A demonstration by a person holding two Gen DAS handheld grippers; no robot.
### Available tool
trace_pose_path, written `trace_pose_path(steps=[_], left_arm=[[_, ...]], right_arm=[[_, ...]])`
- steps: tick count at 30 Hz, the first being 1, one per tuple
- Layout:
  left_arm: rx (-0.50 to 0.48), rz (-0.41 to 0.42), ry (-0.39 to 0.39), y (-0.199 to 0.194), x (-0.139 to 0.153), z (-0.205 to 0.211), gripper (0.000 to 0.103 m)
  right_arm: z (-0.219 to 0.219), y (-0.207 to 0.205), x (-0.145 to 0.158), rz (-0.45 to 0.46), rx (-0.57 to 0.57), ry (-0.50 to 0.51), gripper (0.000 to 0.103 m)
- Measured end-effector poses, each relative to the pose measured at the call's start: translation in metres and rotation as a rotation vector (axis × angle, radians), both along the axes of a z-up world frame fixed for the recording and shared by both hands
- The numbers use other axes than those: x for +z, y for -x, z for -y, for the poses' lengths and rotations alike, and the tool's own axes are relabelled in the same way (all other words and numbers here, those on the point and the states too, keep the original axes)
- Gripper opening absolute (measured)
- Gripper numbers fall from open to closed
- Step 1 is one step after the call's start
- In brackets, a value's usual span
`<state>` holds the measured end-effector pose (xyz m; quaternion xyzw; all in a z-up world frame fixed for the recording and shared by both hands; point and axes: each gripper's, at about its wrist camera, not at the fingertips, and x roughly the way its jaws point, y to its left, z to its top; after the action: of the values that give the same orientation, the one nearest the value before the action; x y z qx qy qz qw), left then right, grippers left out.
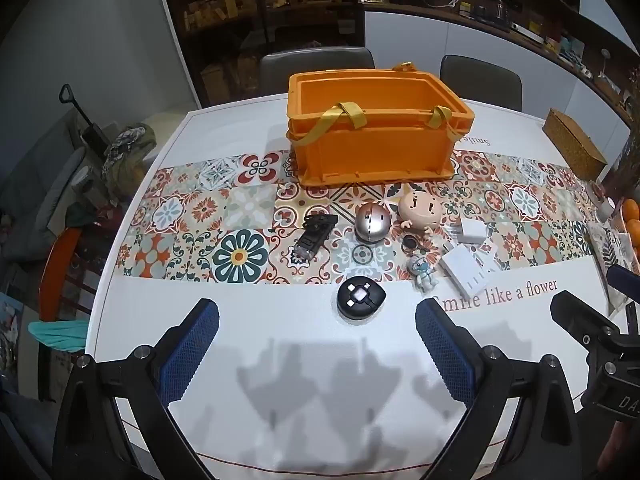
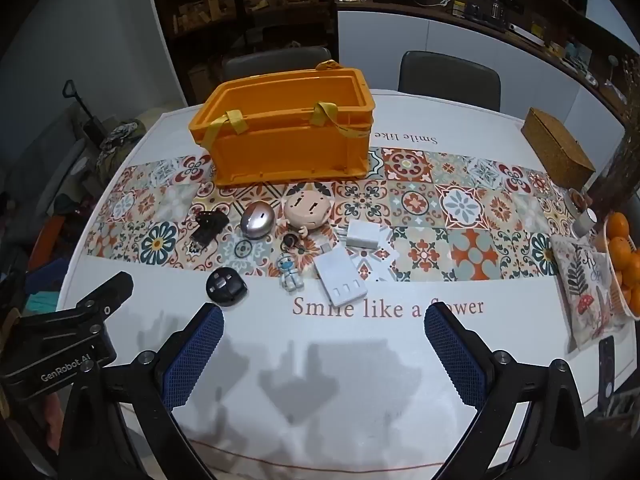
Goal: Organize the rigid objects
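Both grippers hover released above the near edge of the table [image 1: 280, 128], holding nothing, with the small items laid out in front of the orange crate [image 1: 372, 136].

The left gripper [image 1: 318, 344] and right gripper [image 2: 324, 344] each have their blue-padded fingers spread wide over bare white cloth. Relative to the crate, which stands on the patterned tile runner [image 1: 180, 216]: just before its front wall sit a silver ball [image 1: 373, 223] and a big-headed doll [image 1: 420, 210], side by side; a black gadget [image 1: 314, 236] lies before its left corner; a white charger [image 2: 362, 234] and a flat white box [image 2: 340, 276] lie off its right front, apparently touching. Nearer still are a small astronaut figure [image 2: 289, 274] and a round black puck [image 1: 360, 300].
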<state>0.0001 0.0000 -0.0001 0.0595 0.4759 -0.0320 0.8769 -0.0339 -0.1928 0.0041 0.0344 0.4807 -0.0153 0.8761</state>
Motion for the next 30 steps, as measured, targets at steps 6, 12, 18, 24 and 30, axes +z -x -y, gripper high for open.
trace_pose_path(steps=[6,12,18,24,30], left_arm=[[0.008,0.002,-0.002,-0.0027,-0.0016,-0.0011,0.101],[-0.001,0.007,-0.005,-0.0018,-0.0024,0.0005,0.1],[-0.008,0.01,0.0,0.0016,-0.0014,0.0004,0.1],[-0.012,0.007,0.004,0.0027,-0.0029,0.0001,0.1],[-0.011,0.004,0.005,0.003,-0.0031,0.0008,0.1]], right_arm=[[-0.0002,0.0002,-0.0008,-0.001,0.0,0.002,0.101],[-0.0003,-0.0001,-0.0011,-0.003,-0.001,0.001,0.101],[0.0002,-0.0011,-0.0016,-0.004,0.001,0.0,0.101],[-0.0002,-0.0009,-0.0018,-0.005,0.002,0.0,0.101],[-0.0003,-0.0009,-0.0025,-0.007,0.002,-0.001,0.101]])
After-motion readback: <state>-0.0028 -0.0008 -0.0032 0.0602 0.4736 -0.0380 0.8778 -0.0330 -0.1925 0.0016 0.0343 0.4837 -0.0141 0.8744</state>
